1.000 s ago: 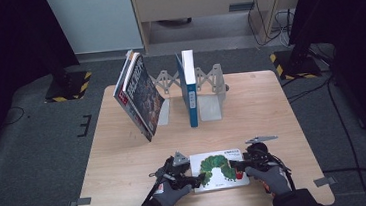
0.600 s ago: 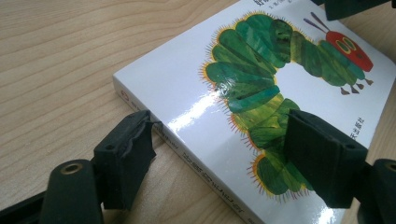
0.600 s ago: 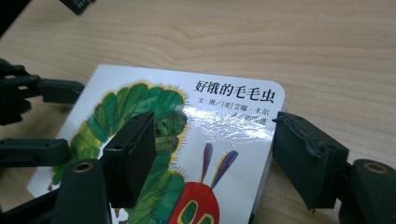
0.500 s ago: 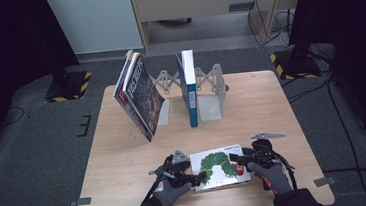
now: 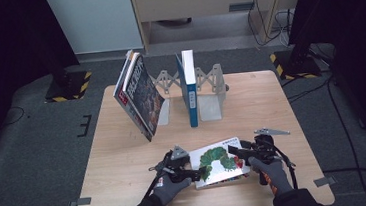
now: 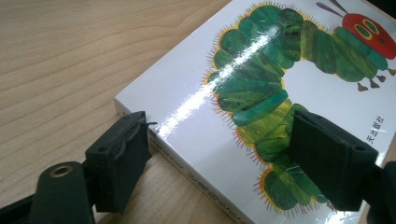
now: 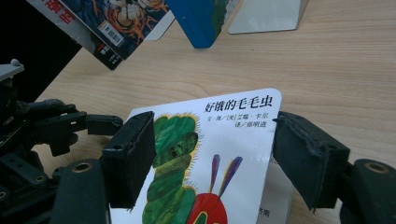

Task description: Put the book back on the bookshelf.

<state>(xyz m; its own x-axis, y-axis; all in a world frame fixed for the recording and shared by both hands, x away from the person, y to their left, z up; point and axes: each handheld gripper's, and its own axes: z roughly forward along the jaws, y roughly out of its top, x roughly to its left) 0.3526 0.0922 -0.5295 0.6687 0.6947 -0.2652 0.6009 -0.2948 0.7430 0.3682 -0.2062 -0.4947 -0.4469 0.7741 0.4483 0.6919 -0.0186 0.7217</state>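
- White caterpillar book [image 5: 219, 161] lies flat at the table's [image 5: 124, 143] near edge, well in front of the upright blue book [image 5: 188, 87] in the bookend rack [image 5: 209, 88].
- Your left gripper [image 5: 189, 173] has just been opening — its jaws stand spread astride the book's left corner, pads off the cover.
- Your right gripper [image 5: 239, 152] straddles the opposite short end, jaws spread — whether they pinch, I cannot tell.
- Its long axis runs gripper to gripper; both hands are equally near.

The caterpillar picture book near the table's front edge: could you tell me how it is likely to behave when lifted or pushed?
The caterpillar picture book has a glossy cover that catches the light, so the pads may slip on it. Its thick squared edge suggests a board book, probably stiff rather than floppy. It lies flat on the table, so a push would likely slide it, not tip it.
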